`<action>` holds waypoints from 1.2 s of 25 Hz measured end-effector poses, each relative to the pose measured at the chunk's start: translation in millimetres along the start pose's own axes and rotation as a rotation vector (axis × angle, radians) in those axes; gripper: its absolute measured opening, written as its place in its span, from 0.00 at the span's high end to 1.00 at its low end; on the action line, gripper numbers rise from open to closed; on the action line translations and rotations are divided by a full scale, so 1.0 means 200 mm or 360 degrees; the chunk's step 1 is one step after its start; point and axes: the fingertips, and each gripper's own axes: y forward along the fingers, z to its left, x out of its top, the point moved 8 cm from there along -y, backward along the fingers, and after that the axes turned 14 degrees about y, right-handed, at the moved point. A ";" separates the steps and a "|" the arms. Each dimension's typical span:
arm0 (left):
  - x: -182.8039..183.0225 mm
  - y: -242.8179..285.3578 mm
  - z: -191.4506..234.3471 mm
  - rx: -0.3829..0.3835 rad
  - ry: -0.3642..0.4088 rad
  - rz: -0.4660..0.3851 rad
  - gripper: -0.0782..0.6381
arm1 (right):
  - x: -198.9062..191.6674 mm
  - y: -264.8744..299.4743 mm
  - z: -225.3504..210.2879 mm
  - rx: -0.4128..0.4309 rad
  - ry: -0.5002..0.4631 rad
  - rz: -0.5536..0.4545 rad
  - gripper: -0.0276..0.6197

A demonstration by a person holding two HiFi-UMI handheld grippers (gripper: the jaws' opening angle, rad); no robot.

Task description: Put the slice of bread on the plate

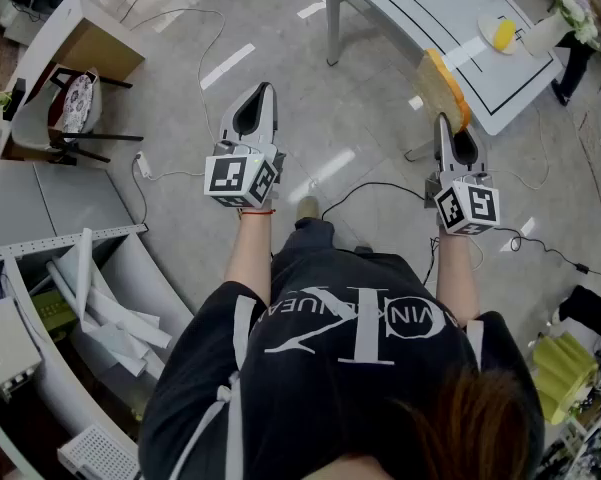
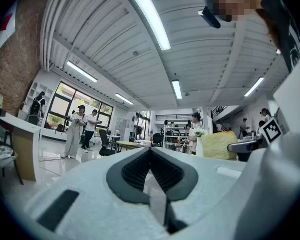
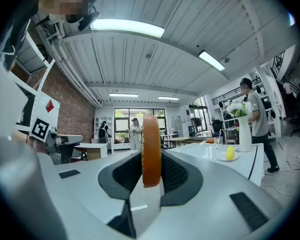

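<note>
Slice of bread (image 3: 150, 144) standing edge-on, pinched between the pads of our right gripper (image 1: 443, 120), held up level in the air, well apart from the plate (image 1: 484, 30) on the white table (image 1: 420, 3), our left gripper (image 2: 150, 156) squeezed together, nothing in it

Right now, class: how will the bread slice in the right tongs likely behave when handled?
The bread slice stands unbent in the right tongs, so probably light and stiff. Pinched by one end, it may crush or tear.
</note>
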 end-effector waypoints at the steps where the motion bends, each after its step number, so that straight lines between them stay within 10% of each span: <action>1: 0.00 0.01 0.02 0.0003 -0.0003 0.0001 0.88 | 0.00 0.01 0.01 -0.0003 0.0002 -0.0001 0.81; 30: -0.16 0.25 0.67 -0.0141 -0.0034 -0.0014 0.88 | -0.14 0.49 0.31 -0.0153 0.0043 -0.0089 0.81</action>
